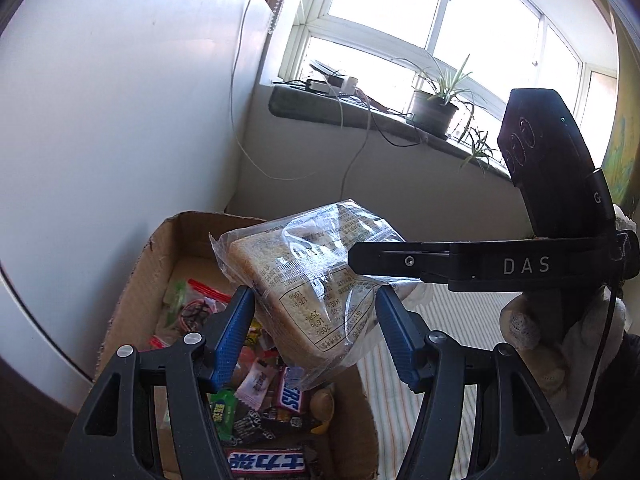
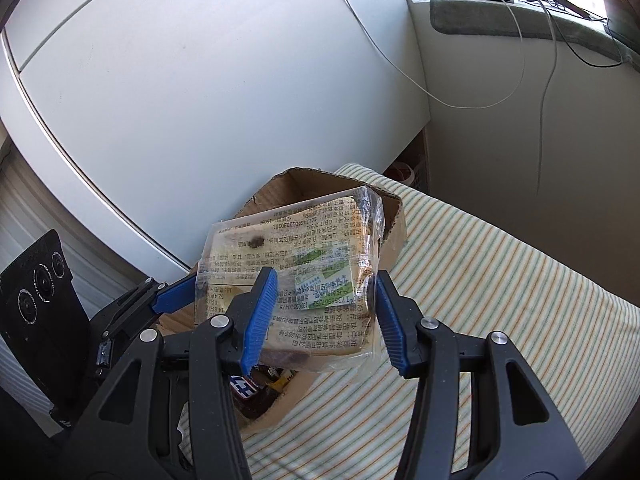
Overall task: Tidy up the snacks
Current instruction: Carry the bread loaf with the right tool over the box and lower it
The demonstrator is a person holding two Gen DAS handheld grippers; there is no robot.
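Note:
A clear-wrapped bread packet [image 1: 308,280] hangs in the air above an open cardboard box [image 1: 132,280] of snacks. Both grippers have their blue pads on it. My left gripper [image 1: 316,300] grips its lower edge, one pad on each side. My right gripper [image 2: 324,288] holds the same packet [image 2: 296,276] from the other side; in the left wrist view its black fingers [image 1: 384,260] reach in from the right onto the wrapper. The box [image 2: 396,208] sits below, at the left edge of the striped cloth [image 2: 500,300].
The box holds several candy bars and wrapped sweets, among them a Snickers bar [image 1: 290,394]. A white cabinet [image 2: 200,100] stands close behind the box. A windowsill with a potted plant [image 1: 434,110], chargers and hanging cables lies beyond.

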